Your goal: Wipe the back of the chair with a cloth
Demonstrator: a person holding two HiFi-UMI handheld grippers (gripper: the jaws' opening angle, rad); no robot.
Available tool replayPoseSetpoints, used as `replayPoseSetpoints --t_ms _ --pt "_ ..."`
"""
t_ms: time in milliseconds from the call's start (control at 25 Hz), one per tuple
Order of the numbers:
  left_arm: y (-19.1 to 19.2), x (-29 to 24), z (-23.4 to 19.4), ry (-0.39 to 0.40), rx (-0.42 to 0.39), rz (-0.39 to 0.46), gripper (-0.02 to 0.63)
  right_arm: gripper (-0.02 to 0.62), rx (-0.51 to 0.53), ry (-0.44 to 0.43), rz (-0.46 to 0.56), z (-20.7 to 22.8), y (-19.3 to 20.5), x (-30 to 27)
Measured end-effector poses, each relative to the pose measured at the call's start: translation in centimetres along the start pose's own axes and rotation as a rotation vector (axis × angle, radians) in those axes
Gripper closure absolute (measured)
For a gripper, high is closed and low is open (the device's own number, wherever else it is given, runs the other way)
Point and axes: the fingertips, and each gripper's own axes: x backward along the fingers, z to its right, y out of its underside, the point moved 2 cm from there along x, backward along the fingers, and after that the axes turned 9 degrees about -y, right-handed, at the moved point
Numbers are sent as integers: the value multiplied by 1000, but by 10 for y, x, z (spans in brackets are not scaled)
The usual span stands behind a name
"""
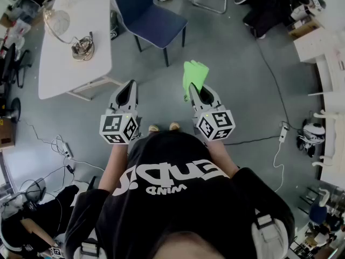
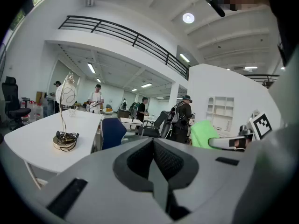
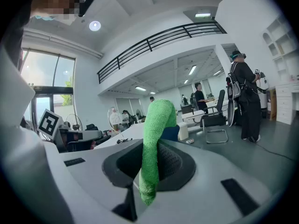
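1. Two tools are held over the grey floor point(image 1: 232, 63): the left tool point(image 1: 130, 84) is seen with its jaws pressed together on nothing, and the right tool point(image 1: 192, 87) is clamped on one cloth point(image 1: 194, 74)
2. The cloth is green, fuzzy and folded, and stands up from the jaws
3. One blue padded chair point(image 1: 151, 16) is seen ahead, apart from the cloth, beside one white rounded desk point(image 1: 75, 15); its back is hard to make out from above
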Motion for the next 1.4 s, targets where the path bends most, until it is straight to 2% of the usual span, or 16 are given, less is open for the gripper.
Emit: replayPoseSetpoints --t_ms 400,640,920,1400 --pt "1 -7 -17 28 0 -7 607 543 -13 -8 28 -12 -2 -15" --pt "9 -14 -23 75 4 -20 607 543 -18 35 33 -17 3 -14" --pt "9 -33 -22 103 2 -31 607 543 -21 104 38 2 1 -18" --pt "-8 -124 -28 115 -18 -41 607 543 -33 61 65 61 -19 -81"
